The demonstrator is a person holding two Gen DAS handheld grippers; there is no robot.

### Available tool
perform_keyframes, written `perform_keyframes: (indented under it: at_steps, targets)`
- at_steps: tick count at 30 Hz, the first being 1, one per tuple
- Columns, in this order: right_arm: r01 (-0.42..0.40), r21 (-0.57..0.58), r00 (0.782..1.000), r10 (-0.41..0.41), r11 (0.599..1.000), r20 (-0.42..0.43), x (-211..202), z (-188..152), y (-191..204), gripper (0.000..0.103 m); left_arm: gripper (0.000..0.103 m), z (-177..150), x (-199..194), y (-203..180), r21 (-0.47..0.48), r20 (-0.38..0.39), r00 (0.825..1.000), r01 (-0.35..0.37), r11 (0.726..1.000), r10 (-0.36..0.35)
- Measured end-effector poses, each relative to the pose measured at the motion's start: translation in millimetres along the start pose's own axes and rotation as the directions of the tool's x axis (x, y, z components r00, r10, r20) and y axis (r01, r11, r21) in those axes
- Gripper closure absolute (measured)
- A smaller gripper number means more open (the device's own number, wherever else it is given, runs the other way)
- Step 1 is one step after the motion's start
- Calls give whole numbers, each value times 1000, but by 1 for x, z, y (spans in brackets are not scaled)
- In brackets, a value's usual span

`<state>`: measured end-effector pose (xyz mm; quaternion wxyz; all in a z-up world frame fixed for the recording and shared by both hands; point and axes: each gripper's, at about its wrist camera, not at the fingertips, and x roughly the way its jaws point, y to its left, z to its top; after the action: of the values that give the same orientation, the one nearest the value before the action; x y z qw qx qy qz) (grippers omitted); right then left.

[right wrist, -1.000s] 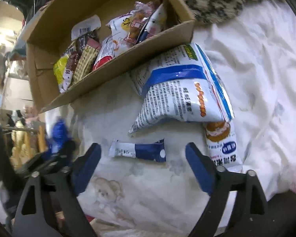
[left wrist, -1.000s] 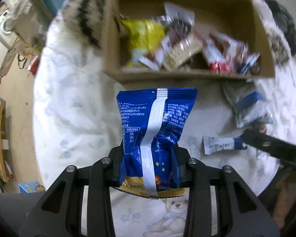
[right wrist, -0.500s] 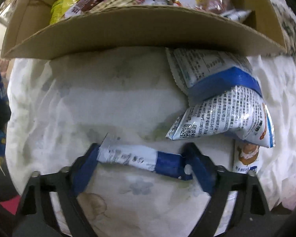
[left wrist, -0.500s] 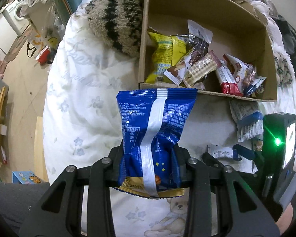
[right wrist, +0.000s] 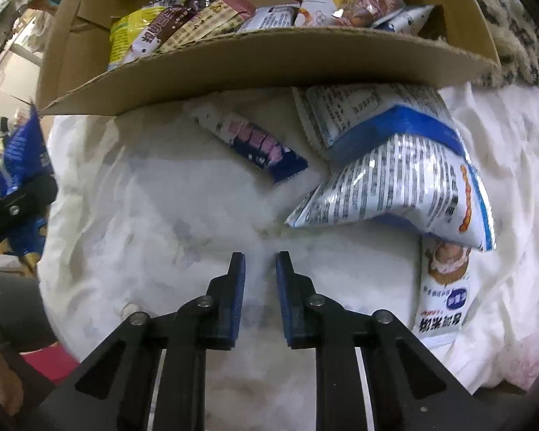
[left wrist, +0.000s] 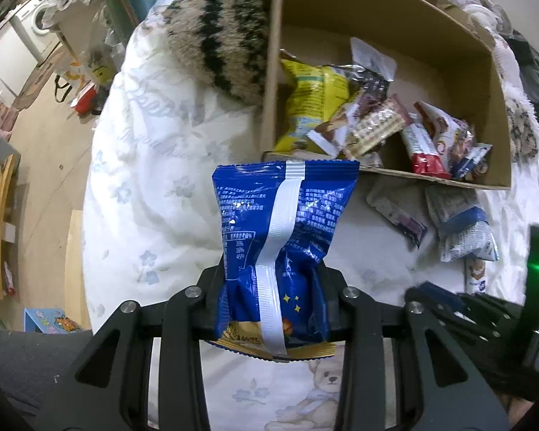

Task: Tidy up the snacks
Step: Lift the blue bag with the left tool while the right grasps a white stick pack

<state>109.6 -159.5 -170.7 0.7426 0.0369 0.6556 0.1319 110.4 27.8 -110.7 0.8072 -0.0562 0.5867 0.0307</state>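
Blue snack bag (left wrist: 284, 248) pinched at its lower end in L gripper (left wrist: 275, 305), hanging free for drop into cardboard box (left wrist: 499, 72) at 12–1 o'clock. R gripper (right wrist: 260, 264) just snapped closed on nothing; small wrapper (right wrist: 251, 143) lies at its 12, missed.

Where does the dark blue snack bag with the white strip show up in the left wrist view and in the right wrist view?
Left wrist: blue snack bag, centre, clamped in the left hand-held gripper.
Right wrist: far left edge, partly cut off.
Shared landmark: cardboard box of snacks beyond it.
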Motion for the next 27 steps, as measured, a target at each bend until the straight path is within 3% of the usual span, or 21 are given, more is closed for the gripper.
perform_keyframes:
  at_steps: [7, 10, 13, 14, 16, 18, 20, 25, 26, 27]
  targets:
    - [-153, 56, 987, 150, 987, 54, -34, -14, -17, 80, 70, 0, -9, 10, -51, 14, 1000, 27, 998, -27]
    - [-147, 44, 985, 142, 988, 97, -50, -10, -26, 77, 70, 1, -11, 8, -41, 21, 999, 26, 999, -25]
    - [-150, 15, 980, 146, 989, 137, -50, 6, -19, 63, 70, 3, -14, 11, -59, 34, 999, 27, 998, -25]
    - [-145, -3, 979, 144, 989, 146, -52, 16, -15, 45, 70, 4, -15, 13, -62, 39, 999, 23, 998, -20]
    - [-95, -57, 978, 103, 994, 179, -55, 24, 7, 32, 70, 5, -15, 15, -68, 42, 999, 17, 998, -15]
    - [27, -152, 975, 7, 988, 223, -53, 35, 20, 32, 70, 6, -12, 19, -75, 37, 999, 15, 997, -12]
    - [98, -206, 975, -52, 974, 217, -31, 44, 29, 33, 70, 7, -9, 22, -88, 27, 1000, 12, 996, -10]
    - [158, -236, 980, -124, 959, 154, 5, 54, 26, 44, 70, 8, -3, 19, -84, 14, 1000, 5, 996, -3]
    - [166, -240, 981, -135, 957, 139, 10, 55, 24, 53, 70, 8, -2, 17, -80, 16, 1000, 1, 997, 0]
    - [160, -249, 983, -132, 955, 128, 13, 55, 24, 74, 70, 9, -2, 16, -77, 17, 1000, -1, 997, 3]
